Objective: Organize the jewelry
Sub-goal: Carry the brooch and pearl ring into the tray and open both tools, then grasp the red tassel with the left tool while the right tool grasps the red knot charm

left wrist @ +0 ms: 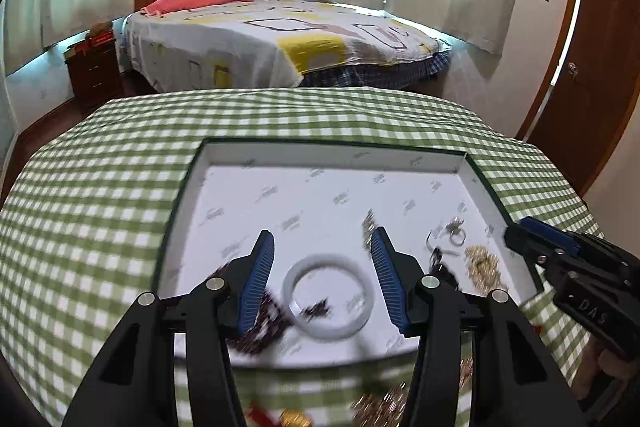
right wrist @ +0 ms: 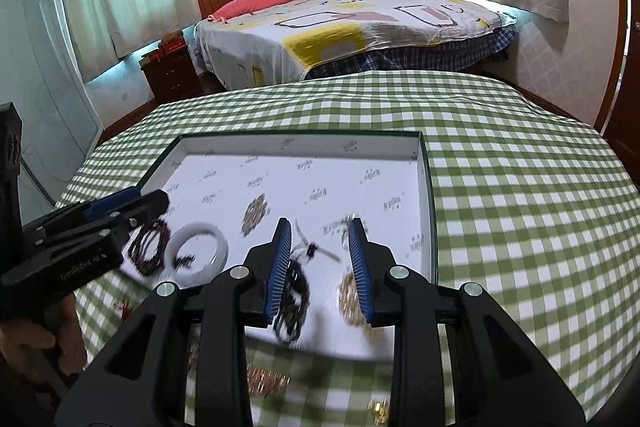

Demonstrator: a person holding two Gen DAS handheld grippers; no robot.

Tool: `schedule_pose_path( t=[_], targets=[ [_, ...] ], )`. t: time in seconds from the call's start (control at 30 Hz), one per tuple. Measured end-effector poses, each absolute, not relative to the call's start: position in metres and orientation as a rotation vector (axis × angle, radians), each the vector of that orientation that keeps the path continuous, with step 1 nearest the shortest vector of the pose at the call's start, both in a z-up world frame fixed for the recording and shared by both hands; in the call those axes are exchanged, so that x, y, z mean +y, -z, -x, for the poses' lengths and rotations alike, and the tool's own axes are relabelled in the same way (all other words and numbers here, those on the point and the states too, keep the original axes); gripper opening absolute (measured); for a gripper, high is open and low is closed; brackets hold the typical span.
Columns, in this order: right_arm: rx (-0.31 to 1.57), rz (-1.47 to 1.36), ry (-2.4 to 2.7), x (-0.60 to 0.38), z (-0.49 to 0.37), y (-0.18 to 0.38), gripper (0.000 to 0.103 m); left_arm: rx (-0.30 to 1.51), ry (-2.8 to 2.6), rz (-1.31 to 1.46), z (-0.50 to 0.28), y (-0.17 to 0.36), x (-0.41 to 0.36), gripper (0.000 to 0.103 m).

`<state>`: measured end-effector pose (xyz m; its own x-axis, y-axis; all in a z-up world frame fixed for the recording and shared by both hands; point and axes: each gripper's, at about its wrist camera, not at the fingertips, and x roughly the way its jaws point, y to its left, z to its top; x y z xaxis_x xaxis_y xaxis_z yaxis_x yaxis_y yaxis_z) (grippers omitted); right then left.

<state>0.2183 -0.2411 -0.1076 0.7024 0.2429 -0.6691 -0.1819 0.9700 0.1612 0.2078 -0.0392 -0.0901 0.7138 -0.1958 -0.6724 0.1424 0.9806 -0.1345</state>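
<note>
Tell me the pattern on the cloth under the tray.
Green and white checks on the tablecloth; it shows best in the right wrist view.

The left tool is held tilted downward, jaws parted and nothing gripped. The right tool is angled likewise, jaws narrowly parted, empty.

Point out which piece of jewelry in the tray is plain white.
The white bangle, a smooth solid ring lying flat near the tray's front edge. The dark red beaded bracelet beside it and the gold chain pile are coloured.
</note>
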Motion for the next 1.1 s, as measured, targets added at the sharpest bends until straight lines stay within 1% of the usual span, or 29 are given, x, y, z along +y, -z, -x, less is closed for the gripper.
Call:
schedule_pose_path(
  t=[0.4, 0.73, 1.1],
  targets=[
    [0.821, -0.075, -0.238, -0.240, -0.155, 0.135, 0.030, 0.799, 0.122, 0.073, -0.146, 0.117, -0.012, 0.050],
    [0.879, -0.087, -0.223, -0.246, -0.132, 0.159, 0.030, 0.870, 0.116, 0.081, -0.136, 0.146, -0.011, 0.050],
    [0.892, -0.095, -0.224, -0.247, -0.133, 0.164, 0.030, 0.873, 0.142, 0.069, -0.135, 0.151, -0.016, 0.050]
  ],
)
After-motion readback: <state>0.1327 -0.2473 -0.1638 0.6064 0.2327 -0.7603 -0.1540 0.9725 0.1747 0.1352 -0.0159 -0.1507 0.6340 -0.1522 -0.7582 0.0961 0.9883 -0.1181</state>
